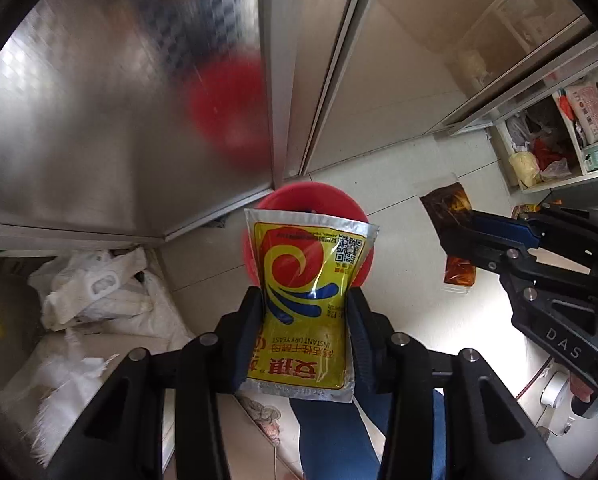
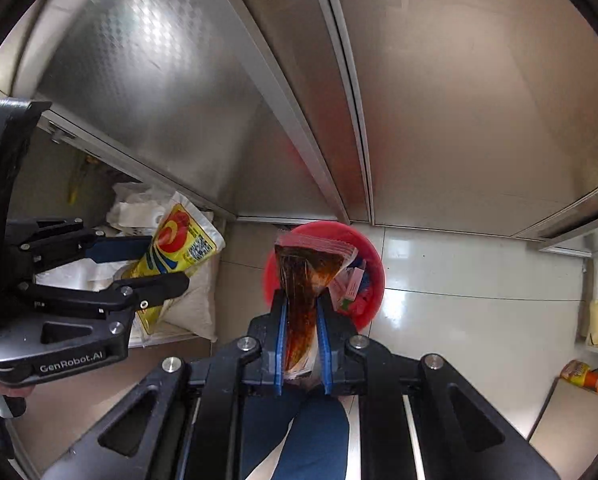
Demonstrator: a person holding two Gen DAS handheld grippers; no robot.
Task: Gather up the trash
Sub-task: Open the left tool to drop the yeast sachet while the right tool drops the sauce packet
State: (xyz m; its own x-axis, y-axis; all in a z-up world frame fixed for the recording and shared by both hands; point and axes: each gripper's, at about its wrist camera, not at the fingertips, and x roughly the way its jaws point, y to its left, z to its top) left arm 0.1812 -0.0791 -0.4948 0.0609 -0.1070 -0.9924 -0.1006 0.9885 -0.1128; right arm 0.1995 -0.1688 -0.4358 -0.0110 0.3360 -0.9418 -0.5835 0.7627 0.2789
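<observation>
Two pieces of trash in hand, neither yet dropped. Left gripper clamped at mid width on a yellow yeast packet, squeezed at its waist, held upright directly above the red bin on the tiled floor. Right gripper nearly closed on a clear zip bag of dark sauce, pinched thin between the blue pads, hung over the same bin's near rim. Bin stood against the foot of the steel cabinet doors, near the corner where they met the floor. Already inside, judging from the right wrist view: a pink carton and some other scraps, so earlier collection apparently done. Left to do: lower both items over the rim, open the jaws, let them fall. Crumpled white plastic bags lay beside the cabinet's left end, cluttered shelves to the right; whether any of that counted as trash, unclear.
</observation>
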